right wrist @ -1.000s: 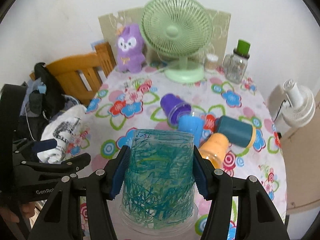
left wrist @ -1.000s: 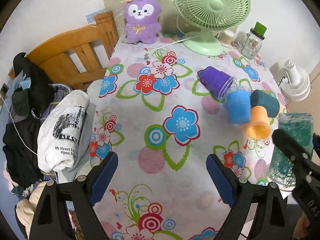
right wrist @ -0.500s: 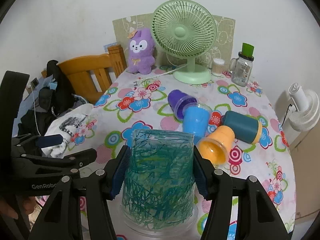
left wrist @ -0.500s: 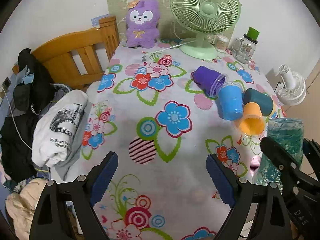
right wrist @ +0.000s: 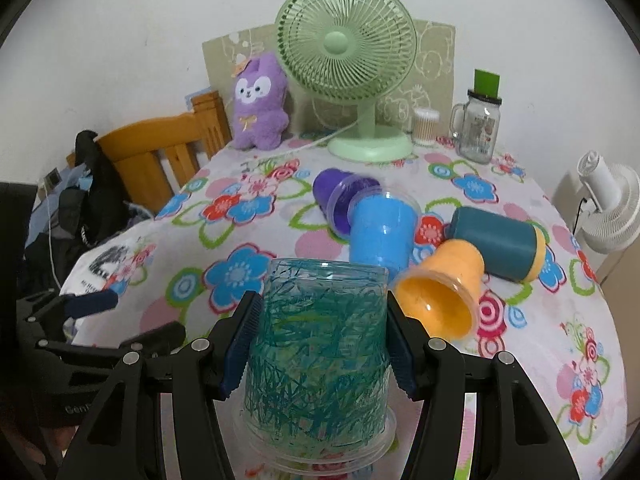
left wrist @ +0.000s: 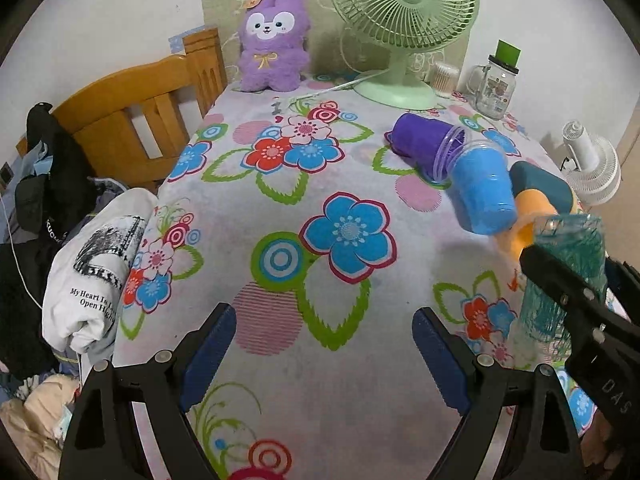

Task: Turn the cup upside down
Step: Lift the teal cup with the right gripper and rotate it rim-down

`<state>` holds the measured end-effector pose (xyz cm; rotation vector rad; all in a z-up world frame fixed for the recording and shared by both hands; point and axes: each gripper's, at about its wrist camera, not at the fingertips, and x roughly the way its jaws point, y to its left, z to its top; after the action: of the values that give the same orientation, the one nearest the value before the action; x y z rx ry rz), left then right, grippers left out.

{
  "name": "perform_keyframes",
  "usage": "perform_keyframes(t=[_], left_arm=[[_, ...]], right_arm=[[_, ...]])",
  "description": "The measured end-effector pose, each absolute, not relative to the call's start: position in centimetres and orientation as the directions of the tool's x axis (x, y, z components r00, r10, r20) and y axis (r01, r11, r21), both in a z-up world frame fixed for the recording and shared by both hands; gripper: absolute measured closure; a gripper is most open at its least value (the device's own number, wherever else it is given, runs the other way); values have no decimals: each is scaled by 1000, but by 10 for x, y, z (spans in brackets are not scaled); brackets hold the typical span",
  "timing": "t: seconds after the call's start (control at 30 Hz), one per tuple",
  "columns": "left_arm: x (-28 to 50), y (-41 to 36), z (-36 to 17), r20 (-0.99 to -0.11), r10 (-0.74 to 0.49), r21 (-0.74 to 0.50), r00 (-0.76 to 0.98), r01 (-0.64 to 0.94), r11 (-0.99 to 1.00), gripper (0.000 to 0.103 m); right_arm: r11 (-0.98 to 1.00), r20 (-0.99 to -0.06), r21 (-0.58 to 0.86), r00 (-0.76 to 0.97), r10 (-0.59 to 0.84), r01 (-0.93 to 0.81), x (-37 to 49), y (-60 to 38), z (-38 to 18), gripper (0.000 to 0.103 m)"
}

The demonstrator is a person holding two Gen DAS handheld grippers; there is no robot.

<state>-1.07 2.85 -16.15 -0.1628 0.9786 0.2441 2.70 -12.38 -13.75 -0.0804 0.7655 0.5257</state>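
The right gripper pinches the teal-scribbled cup, rim down; the left gripper is spread over the table

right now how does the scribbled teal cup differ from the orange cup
The scribbled teal cup stands rim down, held between the right gripper's pads; the orange cup lies on its side, untouched, mouth open toward the camera. The teal cup is clear with scribbles; the orange one is solid coloured. Both are plastic cups with clear rims.
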Motion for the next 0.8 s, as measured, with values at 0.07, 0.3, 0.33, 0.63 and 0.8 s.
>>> perform_keyframes(t=[0.07, 0.3, 0.33, 0.63, 0.8], left_arm=[[-7, 31, -167, -834, 134, -24, 536, -278, 960, 12], [-1, 40, -177, -835, 118, -41, 538, -274, 961, 12], [0, 41, -178, -836, 118, -40, 536, -274, 961, 12], [-1, 46, -191, -856, 107, -32, 507, -258, 966, 12], [-1, 46, -194, -866, 91, -39, 492, -248, 968, 12]], right_arm=[[871, -665, 106, 616, 421, -481, 31, -119, -140, 41], [871, -662, 99, 622, 418, -481, 49, -99, -155, 41], [871, -671, 100, 614, 416, -482, 51, -97, -159, 41], [872, -700, 97, 590, 402, -480, 42, -95, -174, 41], [876, -714, 92, 582, 389, -473, 37, -96, -173, 41]])
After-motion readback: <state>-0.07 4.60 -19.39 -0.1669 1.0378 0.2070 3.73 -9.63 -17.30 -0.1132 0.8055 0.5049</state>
